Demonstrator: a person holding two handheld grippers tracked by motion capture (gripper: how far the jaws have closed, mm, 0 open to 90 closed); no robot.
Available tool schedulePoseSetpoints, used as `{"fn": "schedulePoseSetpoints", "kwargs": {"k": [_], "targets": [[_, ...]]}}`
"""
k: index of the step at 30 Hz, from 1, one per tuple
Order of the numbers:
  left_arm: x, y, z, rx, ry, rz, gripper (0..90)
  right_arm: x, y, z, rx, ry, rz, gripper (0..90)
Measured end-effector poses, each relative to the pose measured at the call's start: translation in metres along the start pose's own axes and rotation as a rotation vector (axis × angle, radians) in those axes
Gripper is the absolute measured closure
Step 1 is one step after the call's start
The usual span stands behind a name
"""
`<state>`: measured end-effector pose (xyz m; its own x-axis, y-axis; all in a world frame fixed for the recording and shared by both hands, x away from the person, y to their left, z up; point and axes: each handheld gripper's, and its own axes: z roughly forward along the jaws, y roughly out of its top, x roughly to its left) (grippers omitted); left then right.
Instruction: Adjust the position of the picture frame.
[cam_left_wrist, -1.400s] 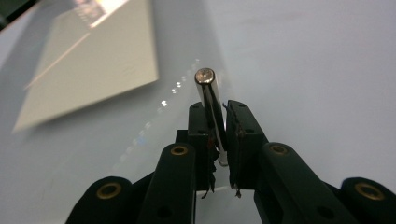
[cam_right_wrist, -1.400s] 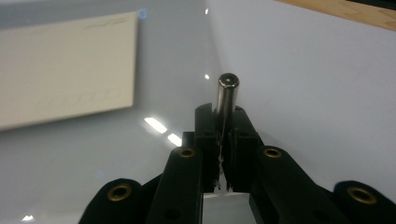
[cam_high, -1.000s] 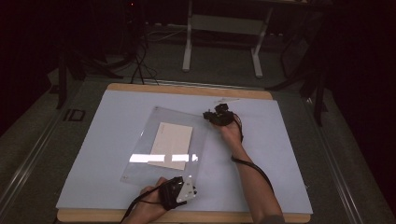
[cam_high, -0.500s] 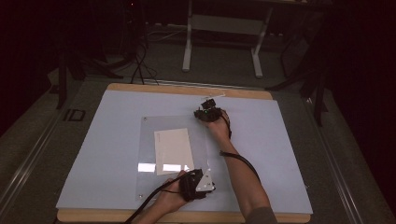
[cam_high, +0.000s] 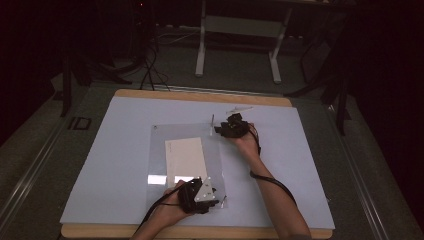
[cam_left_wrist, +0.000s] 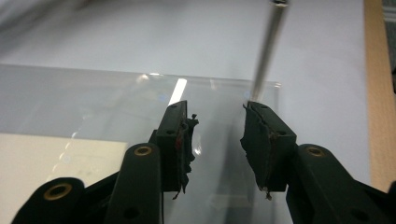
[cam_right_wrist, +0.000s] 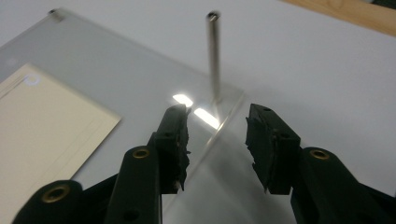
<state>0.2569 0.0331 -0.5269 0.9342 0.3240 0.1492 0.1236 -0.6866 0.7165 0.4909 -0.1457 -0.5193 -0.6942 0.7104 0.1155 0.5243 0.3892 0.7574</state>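
Clear acrylic sheet, glossy and see-through, is laid flat mid-bench over a cream card, with thin metal posts at its corners. Left hand-held gripper and right hand-held gripper have just been opening; nothing is clamped between their jaws. Release seems done; a fresh corner grasp would likely be needed next.

I am seeing a white frame stand standing on the floor beyond the worktop, with cables lying beside it.
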Motion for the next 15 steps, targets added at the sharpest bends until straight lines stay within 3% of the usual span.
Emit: {"fn": "schedulePoseSetpoints", "kwargs": {"k": [5, 7, 9, 10, 11, 12, 13, 15], "targets": [[0.011, -0.001, -0.004, -0.013, 0.018, -0.041, 58.6, 0.006, -0.012, -0.016, 0.012, 0.032, -0.061, 57.4], [0.025, -0.002, -0.005, -0.02, 0.046, -0.088, 58.5, 0.009, -0.017, -0.022, 0.018, 0.047, -0.079, 56.6], [0.031, -0.003, -0.006, -0.025, 0.057, -0.105, 58.5, 0.01, -0.019, -0.025, 0.017, 0.055, -0.088, 56.5], [0.041, -0.004, -0.007, -0.05, 0.082, -0.148, 58.5, 0.014, -0.024, -0.031, 0.024, 0.071, -0.114, 56.0], [0.041, -0.004, -0.007, -0.05, 0.082, -0.148, 58.6, 0.014, -0.024, -0.031, 0.024, 0.071, -0.114, 56.0], [0.051, -0.005, -0.008, -0.08, 0.108, -0.177, 58.6, 0.016, -0.027, -0.034, 0.027, 0.075, -0.128, 55.8], [0.051, -0.005, -0.008, -0.08, 0.108, -0.177, 58.7, 0.019, -0.033, -0.04, 0.031, 0.082, -0.138, 55.8], [0.064, -0.004, -0.009, -0.078, 0.136, -0.196, 58.7, 0.022, -0.038, -0.047, 0.028, 0.092, -0.148, 56.1]]}}
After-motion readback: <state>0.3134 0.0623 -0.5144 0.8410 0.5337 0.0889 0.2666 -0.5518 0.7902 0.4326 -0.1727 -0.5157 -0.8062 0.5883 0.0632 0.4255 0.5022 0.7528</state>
